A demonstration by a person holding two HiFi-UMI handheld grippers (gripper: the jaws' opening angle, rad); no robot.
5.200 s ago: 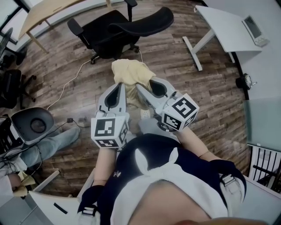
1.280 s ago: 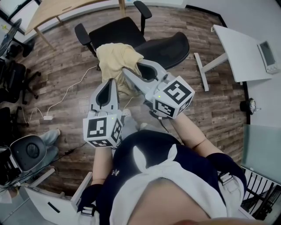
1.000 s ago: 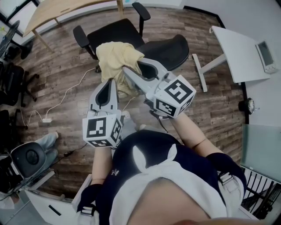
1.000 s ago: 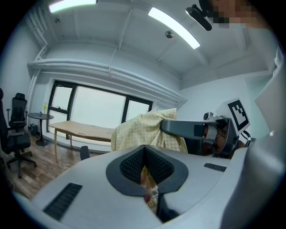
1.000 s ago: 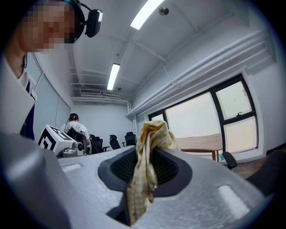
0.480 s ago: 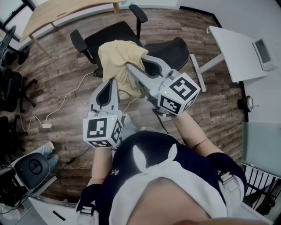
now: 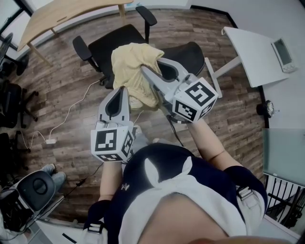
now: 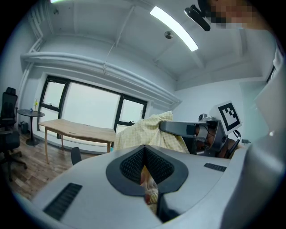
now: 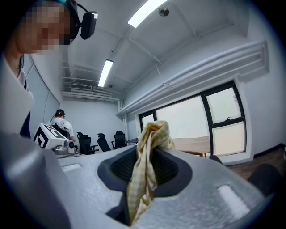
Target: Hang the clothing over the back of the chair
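Observation:
A pale yellow checked garment (image 7: pixel 135 71) hangs bunched between my two grippers, above a black office chair (image 7: pixel 114 40) whose curved backrest (image 7: pixel 193 51) lies just right of the cloth. My left gripper (image 7: pixel 119 90) is shut on the garment's lower part; a fold shows between its jaws (image 8: pixel 149 190). Higher and to the right, my right gripper (image 7: pixel 146 69) is shut on the garment too, and a strip of the fabric (image 9: pixel 147 165) stands up out of its jaws. The right gripper (image 8: pixel 178 129) also appears in the left gripper view, draped with cloth.
A wooden desk (image 7: pixel 62 14) stands at the far left and a white desk (image 7: pixel 252 47) with a small device (image 7: pixel 282 47) at the right. Cables (image 7: pixel 66 114) trail over the wood floor. More black chairs (image 7: pixel 9 100) stand at the left. A person (image 9: pixel 60 118) stands far off.
Both grippers have carried the garment a little to the right, closer to the chair's backrest. The cloth now overlaps the gap between seat and backrest. Both grips are unchanged.

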